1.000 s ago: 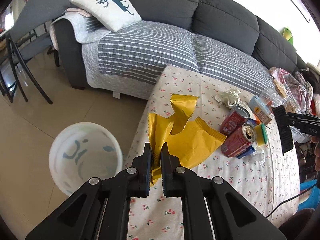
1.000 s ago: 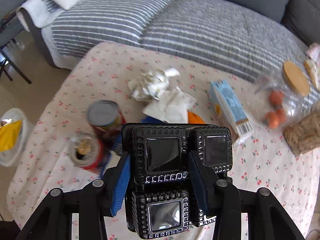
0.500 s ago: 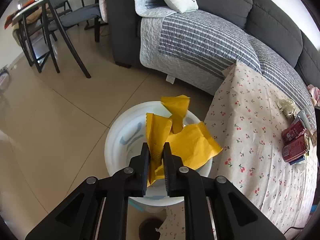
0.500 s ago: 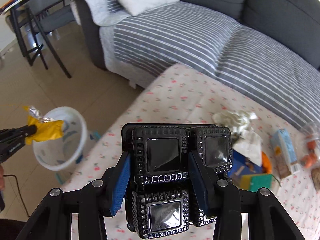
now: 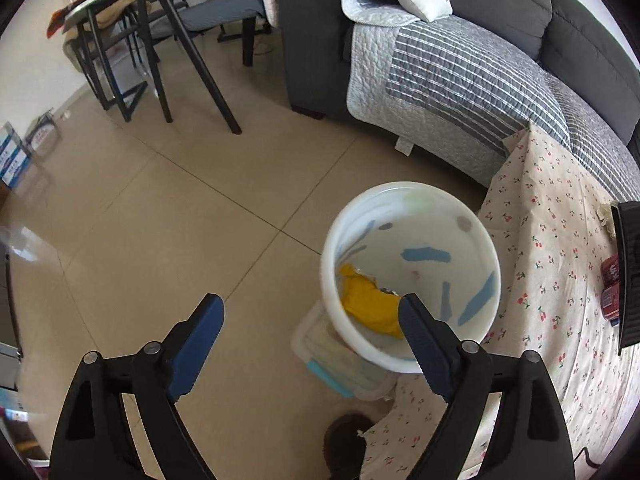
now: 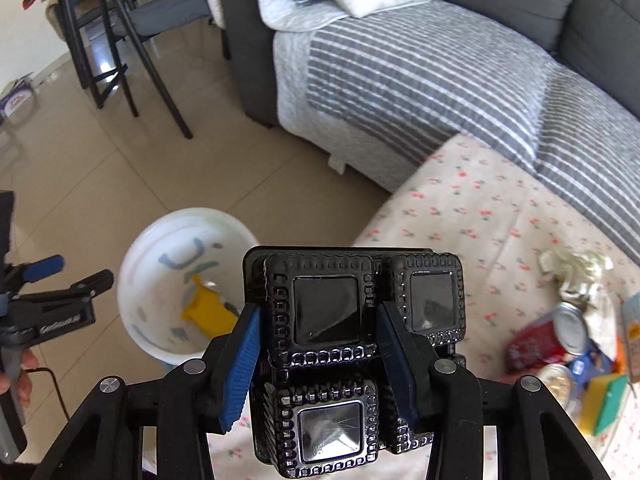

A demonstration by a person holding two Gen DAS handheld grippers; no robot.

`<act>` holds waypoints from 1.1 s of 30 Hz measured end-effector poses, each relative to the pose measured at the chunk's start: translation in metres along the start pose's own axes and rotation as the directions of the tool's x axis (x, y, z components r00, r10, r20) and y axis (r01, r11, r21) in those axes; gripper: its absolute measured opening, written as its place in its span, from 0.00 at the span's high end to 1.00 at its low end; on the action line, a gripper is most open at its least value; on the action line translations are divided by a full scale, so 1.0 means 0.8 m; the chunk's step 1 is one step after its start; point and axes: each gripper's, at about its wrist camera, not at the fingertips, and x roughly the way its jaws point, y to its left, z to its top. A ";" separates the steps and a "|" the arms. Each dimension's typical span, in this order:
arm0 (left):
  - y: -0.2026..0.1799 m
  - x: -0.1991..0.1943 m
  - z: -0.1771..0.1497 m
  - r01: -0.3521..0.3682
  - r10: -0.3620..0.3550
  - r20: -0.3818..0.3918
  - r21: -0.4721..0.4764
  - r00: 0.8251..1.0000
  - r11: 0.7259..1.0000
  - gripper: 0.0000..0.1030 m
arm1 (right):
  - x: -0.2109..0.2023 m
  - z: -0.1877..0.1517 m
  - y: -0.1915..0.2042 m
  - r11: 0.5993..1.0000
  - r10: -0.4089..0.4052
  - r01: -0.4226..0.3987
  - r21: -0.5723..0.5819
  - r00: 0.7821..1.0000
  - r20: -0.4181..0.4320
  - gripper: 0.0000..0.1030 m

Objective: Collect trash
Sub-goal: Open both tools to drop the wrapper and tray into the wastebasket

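My left gripper (image 5: 310, 300) hangs over the near rim of the white bin (image 5: 400, 189), its jaws opening wide with nothing between them. The crumpled yellow wrapper (image 5: 368, 304) lies inside the bin. In the right wrist view the same bin (image 6: 160, 240) holds the wrapper (image 6: 206, 312), with the left gripper (image 6: 70, 272) at its left. My right gripper (image 6: 318, 312) is shut on a black plastic compartment tray (image 6: 432, 300), held over the table's edge near the bin. Red cans (image 6: 552, 332) and crumpled paper (image 6: 576, 272) lie on the floral tablecloth (image 6: 480, 208).
A grey sofa with a striped blanket (image 5: 460, 64) stands behind the table. Dark chairs and a table (image 5: 160, 40) stand at the back left on the tiled floor. A clear plastic box (image 5: 320, 344) sits under the bin. A person's hand (image 6: 20, 372) holds the left gripper.
The left gripper swung from the table to above the bin, opened, and the yellow wrapper dropped in. The right gripper carried the black tray leftward toward the bin.
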 end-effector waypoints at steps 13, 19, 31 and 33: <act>0.067 -0.004 -0.026 -0.049 0.047 -0.027 -0.059 0.999 0.997 0.08 | 0.106 0.037 0.117 0.990 0.129 -0.132 -0.046 0.990 -0.052 0.48; 0.059 -0.008 -0.022 -0.042 0.042 -0.010 -0.044 0.999 0.998 0.08 | 0.119 0.049 0.121 0.973 0.226 -0.225 0.046 0.974 -0.014 0.20; 0.010 -0.028 -0.019 0.015 -0.016 0.011 0.018 1.000 1.000 0.08 | 0.064 0.022 0.060 0.990 0.133 -0.133 0.038 0.991 0.010 0.20; -0.008 -0.032 -0.019 0.023 -0.024 0.015 0.047 1.000 0.999 0.08 | 0.051 0.014 0.039 0.992 0.116 -0.117 0.046 0.993 0.015 0.20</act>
